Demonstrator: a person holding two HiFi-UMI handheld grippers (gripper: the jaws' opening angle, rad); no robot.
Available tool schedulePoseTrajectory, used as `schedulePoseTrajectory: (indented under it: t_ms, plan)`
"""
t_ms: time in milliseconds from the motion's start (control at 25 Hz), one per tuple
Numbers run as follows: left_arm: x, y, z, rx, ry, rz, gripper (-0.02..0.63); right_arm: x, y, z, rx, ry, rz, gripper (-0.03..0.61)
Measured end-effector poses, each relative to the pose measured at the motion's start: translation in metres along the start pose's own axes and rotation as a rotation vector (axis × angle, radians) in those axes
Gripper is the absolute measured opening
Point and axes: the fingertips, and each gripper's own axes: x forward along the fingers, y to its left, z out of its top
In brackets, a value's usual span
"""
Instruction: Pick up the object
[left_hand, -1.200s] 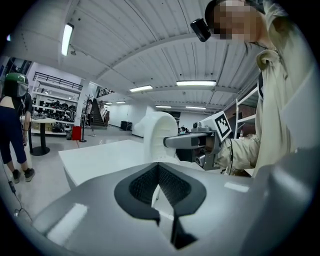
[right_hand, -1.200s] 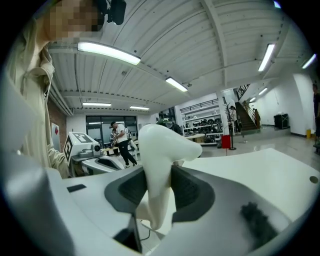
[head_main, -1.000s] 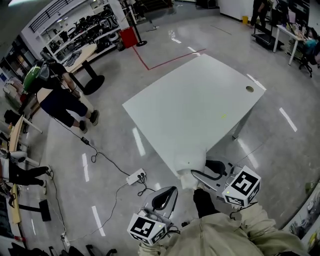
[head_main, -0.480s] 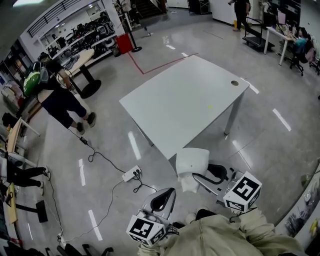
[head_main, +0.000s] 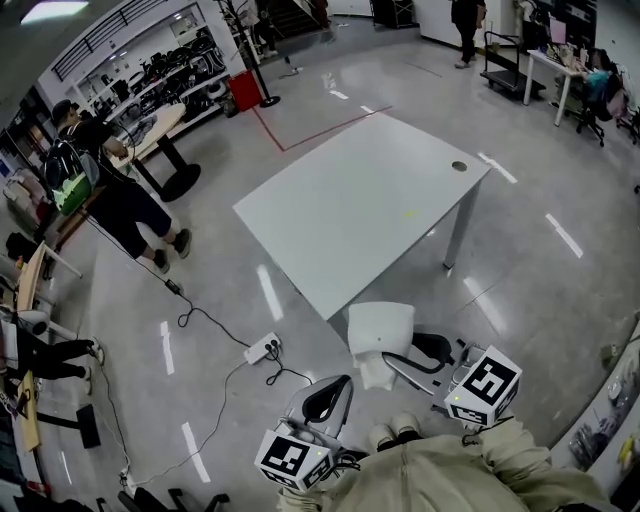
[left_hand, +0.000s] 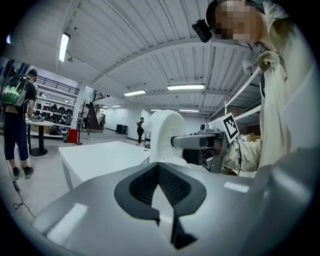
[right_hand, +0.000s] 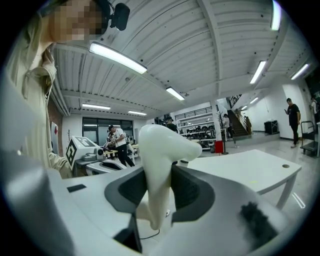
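The object is a white moulded plastic piece (head_main: 380, 335) with a rounded head. My right gripper (head_main: 388, 358) is shut on it and holds it above the floor, just off the near corner of the white table (head_main: 350, 220). In the right gripper view the piece (right_hand: 159, 160) stands upright between the dark pads of the gripper (right_hand: 160, 192). My left gripper (head_main: 340, 385) hangs lower left of it, shut and with nothing in it. The left gripper view looks past its own closed jaws (left_hand: 159, 175) at the white piece (left_hand: 167, 135) and the right gripper (left_hand: 200, 142).
A power strip (head_main: 262, 350) with a trailing cable lies on the shiny floor left of the table. A person (head_main: 110, 195) walks at the far left near a round table (head_main: 160, 120). Desks and chairs stand at the far right (head_main: 580, 80).
The white piece, gripped by the right gripper, has come away from the table's near corner toward me. The table now lies farther off. The person at the left has stepped along.
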Motion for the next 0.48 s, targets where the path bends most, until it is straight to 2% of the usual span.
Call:
schedulePoseTrajectory:
  t_ms: [480]
  plan:
    - [0.018,-0.007,0.004,0.022,-0.007,-0.011,0.005,-0.014,-0.011,-0.008,0.002,-0.002,-0.006,0.141]
